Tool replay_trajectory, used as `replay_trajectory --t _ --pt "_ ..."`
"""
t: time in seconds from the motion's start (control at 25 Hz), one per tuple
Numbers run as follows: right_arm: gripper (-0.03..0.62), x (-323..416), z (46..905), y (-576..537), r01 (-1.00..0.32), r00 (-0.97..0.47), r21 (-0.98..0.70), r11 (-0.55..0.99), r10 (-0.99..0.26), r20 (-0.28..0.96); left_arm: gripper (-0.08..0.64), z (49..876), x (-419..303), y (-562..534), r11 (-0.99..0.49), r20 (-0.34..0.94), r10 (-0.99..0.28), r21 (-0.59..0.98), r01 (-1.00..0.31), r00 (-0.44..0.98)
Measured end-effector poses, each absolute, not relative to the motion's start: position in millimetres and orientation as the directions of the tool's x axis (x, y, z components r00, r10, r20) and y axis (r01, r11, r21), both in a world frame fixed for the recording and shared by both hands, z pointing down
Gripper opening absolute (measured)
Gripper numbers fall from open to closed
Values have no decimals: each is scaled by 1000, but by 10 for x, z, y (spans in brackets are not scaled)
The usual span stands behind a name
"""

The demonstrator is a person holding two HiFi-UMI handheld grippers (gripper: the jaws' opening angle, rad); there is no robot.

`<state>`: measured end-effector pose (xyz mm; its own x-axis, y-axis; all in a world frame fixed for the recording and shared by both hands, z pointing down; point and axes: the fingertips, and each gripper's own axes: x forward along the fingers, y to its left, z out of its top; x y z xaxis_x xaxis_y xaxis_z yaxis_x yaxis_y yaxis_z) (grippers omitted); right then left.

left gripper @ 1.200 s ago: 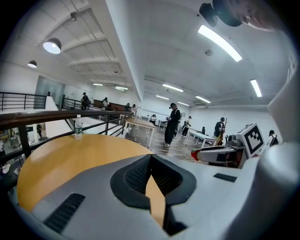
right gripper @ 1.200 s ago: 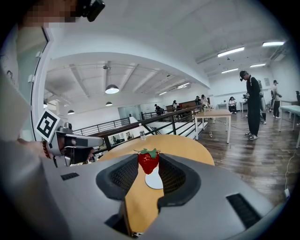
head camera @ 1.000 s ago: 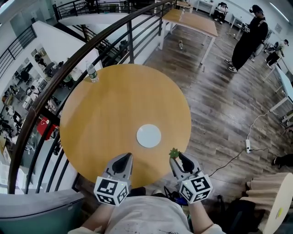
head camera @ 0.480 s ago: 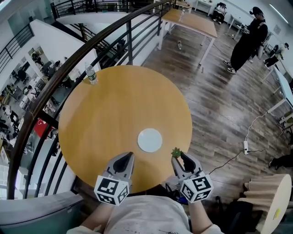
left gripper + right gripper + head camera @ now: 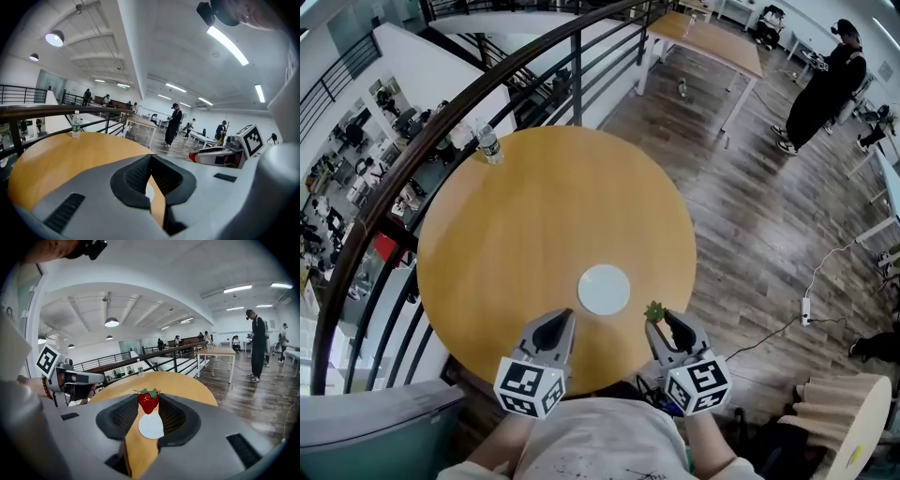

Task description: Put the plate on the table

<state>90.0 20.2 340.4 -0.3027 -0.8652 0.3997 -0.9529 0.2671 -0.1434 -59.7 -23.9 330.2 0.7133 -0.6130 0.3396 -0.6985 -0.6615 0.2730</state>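
A small white plate lies flat on the round wooden table, near its front edge. My right gripper hovers just right of the plate, at the table's rim, shut on a red strawberry with a green leafy top. In the right gripper view the strawberry sits pinched between the tips of the right gripper, with the plate below it. My left gripper hangs over the table's front edge, left of the plate. The left gripper view shows this left gripper shut, its tips touching on nothing.
A water bottle stands at the table's far left rim, beside a curved dark railing. A person in black stands far right on the wood floor, near a rectangular table. A power strip with its cable lies on the floor to the right.
The head view has shifted slightly. Plate, strawberry and both grippers keep their places relative to one another.
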Motion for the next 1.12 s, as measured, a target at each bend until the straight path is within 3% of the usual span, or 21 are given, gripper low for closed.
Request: replay_trajectory --t 1.12 --pt "150 886 4136 -320 -907 -419 -181 379 -777 470 23 3965 -317 -569 -622 417 -601 292 -726 682"
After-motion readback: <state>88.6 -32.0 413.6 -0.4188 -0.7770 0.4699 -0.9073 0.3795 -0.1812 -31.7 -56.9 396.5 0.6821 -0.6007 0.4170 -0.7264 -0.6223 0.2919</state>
